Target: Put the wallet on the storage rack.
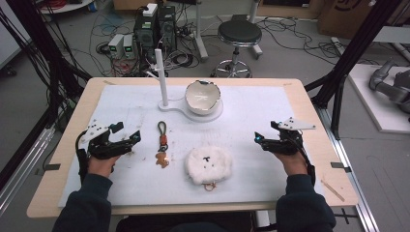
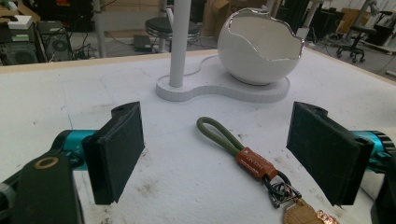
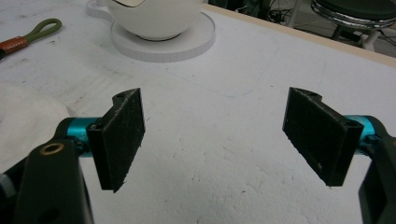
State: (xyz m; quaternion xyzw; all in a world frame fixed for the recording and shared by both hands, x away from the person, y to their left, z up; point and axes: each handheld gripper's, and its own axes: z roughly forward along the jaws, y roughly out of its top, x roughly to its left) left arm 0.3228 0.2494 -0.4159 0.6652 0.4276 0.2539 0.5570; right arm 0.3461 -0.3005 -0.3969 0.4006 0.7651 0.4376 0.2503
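Looks like you haven't really started yet. Both grippers are parked low at the edges of the counter point(image 1: 309, 108), and nothing is held. The left gripper point(image 1: 137, 136) has its fingers point(image 2: 116, 149) spread wide with nothing between them, and the right gripper point(image 1: 257, 138) is the same, fingers point(image 3: 122, 135) wide apart over bare surface.

The thing closest to your left gripper is the keychain with the olive-green cord loop, brown leather tab and little gingerbread-man charm point(image 1: 162, 143). It's lying flat, just ahead of the left fingers in the left gripper view, loop end pointing toward the far side. To its right sits the fluffy white round plush pouch with a gold clasp point(image 1: 209, 165), also untouched and closer to you.

Farther back is the white stand with an upright post and a cracked-eggshell-shaped white bowl point(image 1: 203, 96) on its base. My guess is that the keychain ends up on the post or in the bowl, so pretty much everything is left: reach, pinch, lift, place.

The surface is a white foam-like sheet point(image 1: 121, 104) over a light wooden top, a bit scuffed and smudged near the left gripper. The room behind is lab clutter: a black round stool point(image 1: 239, 33), computer towers point(image 1: 155, 26) and loads of cables on a grey floor.
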